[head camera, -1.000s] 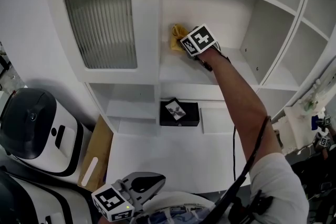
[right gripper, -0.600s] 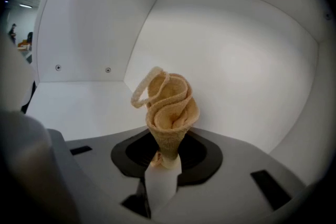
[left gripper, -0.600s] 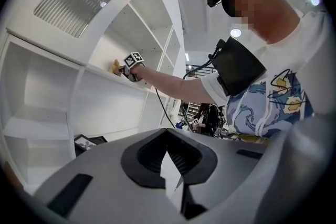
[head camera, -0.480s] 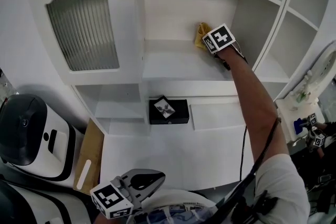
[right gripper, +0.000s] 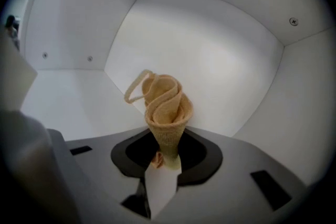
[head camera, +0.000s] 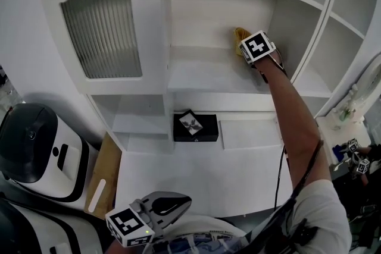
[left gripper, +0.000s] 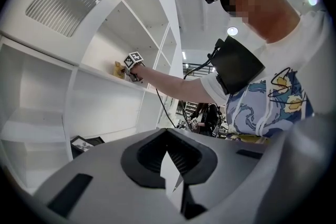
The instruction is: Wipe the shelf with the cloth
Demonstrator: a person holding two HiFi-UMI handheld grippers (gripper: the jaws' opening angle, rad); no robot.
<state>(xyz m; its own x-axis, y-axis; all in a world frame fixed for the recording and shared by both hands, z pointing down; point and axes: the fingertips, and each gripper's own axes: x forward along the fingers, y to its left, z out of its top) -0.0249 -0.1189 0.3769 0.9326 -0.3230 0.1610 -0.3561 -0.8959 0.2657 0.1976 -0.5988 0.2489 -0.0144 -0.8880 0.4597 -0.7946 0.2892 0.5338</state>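
- Pinching the bunched yellow cloth (right gripper: 165,107), the right gripper (head camera: 247,48) sits upper right of centre, over the shelf (head camera: 202,77) near its back corner.
- Left gripper (head camera: 170,205), bottom edge: jaws pressed together, empty.

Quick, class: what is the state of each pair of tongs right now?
Left tongs: closed, with nothing between them.
Right tongs: closed on the yellow cloth, inside the shelf compartment.
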